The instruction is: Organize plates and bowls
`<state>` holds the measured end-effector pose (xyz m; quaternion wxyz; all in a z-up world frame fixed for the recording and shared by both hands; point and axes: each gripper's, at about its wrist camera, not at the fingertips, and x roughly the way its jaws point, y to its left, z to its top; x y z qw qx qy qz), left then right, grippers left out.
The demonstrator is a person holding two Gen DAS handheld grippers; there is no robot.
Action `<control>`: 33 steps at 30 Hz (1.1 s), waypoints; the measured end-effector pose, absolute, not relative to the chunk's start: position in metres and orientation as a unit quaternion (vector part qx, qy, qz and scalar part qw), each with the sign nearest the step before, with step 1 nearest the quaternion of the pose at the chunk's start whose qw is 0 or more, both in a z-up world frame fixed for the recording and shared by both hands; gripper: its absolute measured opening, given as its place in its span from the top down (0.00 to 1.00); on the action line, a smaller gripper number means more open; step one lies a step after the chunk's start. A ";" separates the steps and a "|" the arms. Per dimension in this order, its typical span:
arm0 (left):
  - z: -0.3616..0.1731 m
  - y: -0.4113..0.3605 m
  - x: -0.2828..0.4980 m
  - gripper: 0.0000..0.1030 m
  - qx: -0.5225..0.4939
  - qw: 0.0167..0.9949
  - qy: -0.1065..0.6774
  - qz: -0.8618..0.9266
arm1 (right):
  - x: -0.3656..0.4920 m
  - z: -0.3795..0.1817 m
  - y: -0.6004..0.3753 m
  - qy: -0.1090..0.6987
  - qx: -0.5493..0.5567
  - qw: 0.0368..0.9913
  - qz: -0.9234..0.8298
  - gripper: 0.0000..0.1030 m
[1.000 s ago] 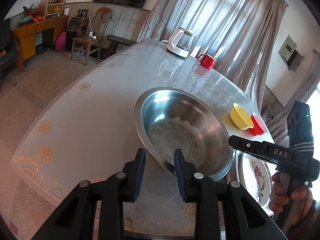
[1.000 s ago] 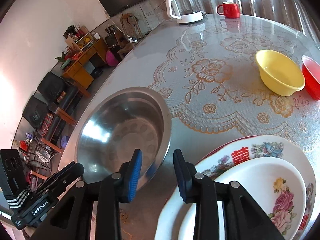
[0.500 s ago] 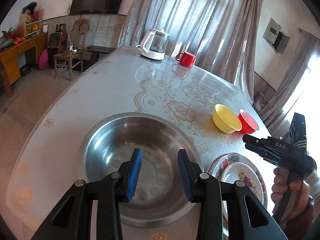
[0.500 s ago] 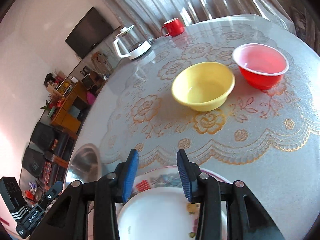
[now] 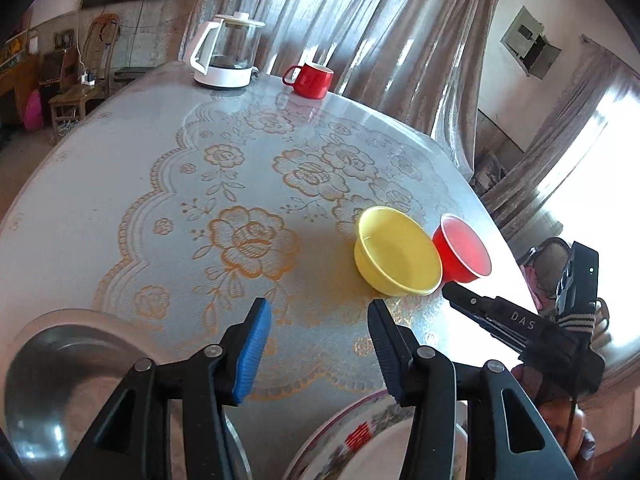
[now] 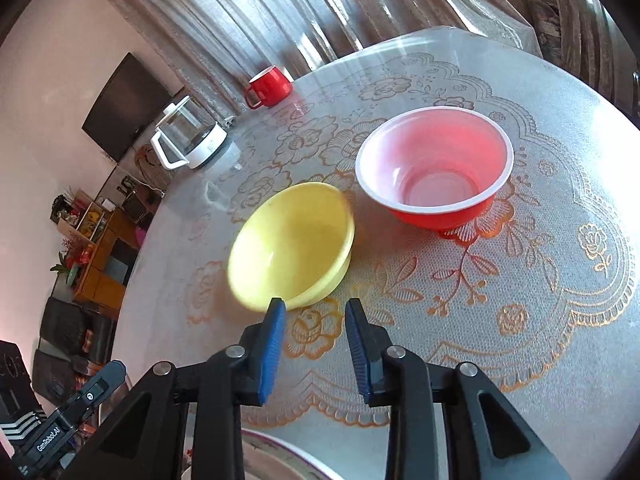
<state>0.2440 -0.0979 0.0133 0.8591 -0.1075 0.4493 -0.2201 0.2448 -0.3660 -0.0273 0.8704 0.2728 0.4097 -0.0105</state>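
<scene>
Here the left claw (image 5: 318, 320) had just been opening, empty, while the right claw (image 6: 314, 322) closed partway on nothing, just short of the yellow bowl (image 6: 292, 244) and red bowl (image 6: 434, 168) near the table (image 6: 540, 320) edge.

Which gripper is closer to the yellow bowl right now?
Right. The right gripper has its fingers apart just short of the yellow bowl, one tip at its near rim. The left gripper hangs open farther back, over bare tablecloth.
</scene>
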 end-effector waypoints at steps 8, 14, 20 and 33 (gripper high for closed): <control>0.001 -0.146 0.293 0.55 -0.090 0.849 0.465 -0.236 | 0.279 -0.039 -0.376 0.418 0.281 0.863 -0.031 0.79; -0.022 -0.169 0.324 0.60 -0.105 0.827 0.499 -0.239 | 0.289 -0.046 -0.380 0.424 0.289 0.858 -0.033 0.80; -0.029 -0.178 0.329 0.60 -0.108 0.821 0.506 -0.243 | 0.275 -0.037 -0.390 0.405 0.308 0.860 -0.036 0.75; -0.034 -0.191 0.326 0.84 -0.076 0.819 0.512 -0.246 | 0.270 -0.048 -0.404 0.401 0.352 0.845 -0.045 0.67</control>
